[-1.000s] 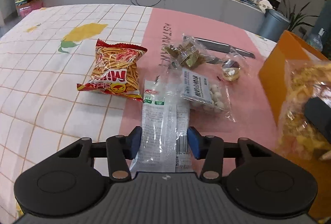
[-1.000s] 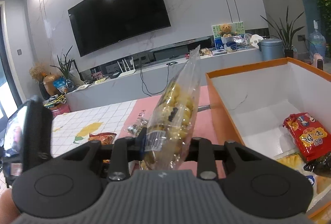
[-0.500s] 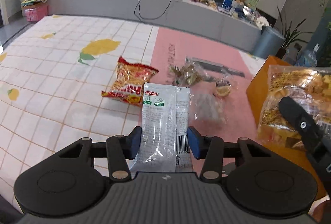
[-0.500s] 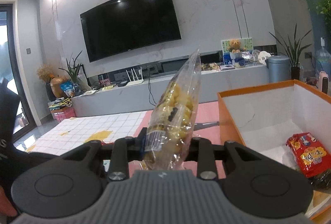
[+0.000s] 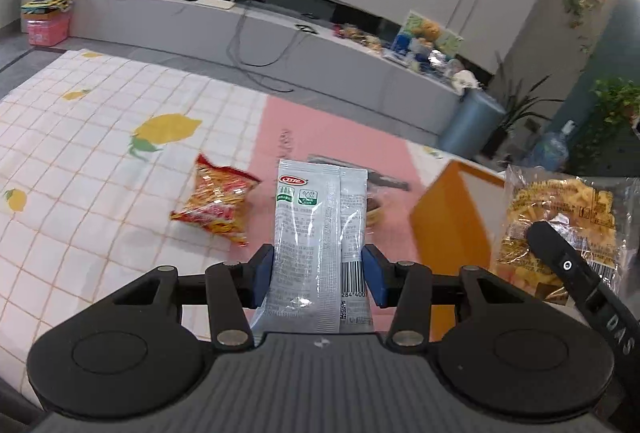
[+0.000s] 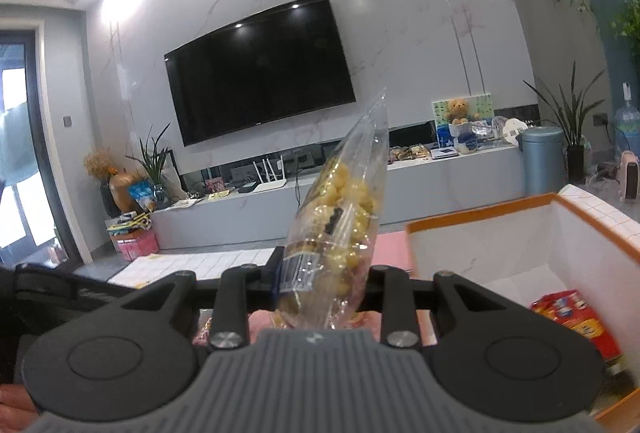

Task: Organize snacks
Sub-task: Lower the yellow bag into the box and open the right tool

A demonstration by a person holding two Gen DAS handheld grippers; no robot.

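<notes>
Left gripper: squeezed a grey packet.
Right gripper: squeezed a clear bag.
Done: red packet in the box, right of it.
Left: red bag ahead on the cloth.

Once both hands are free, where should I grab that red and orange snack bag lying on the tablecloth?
Probably the near sealed bottom edge of the red and orange snack bag, coming from above on the near side. It lies flat and puffy on the tablecloth, so the crimped seam gives thin material to pinch.
</notes>
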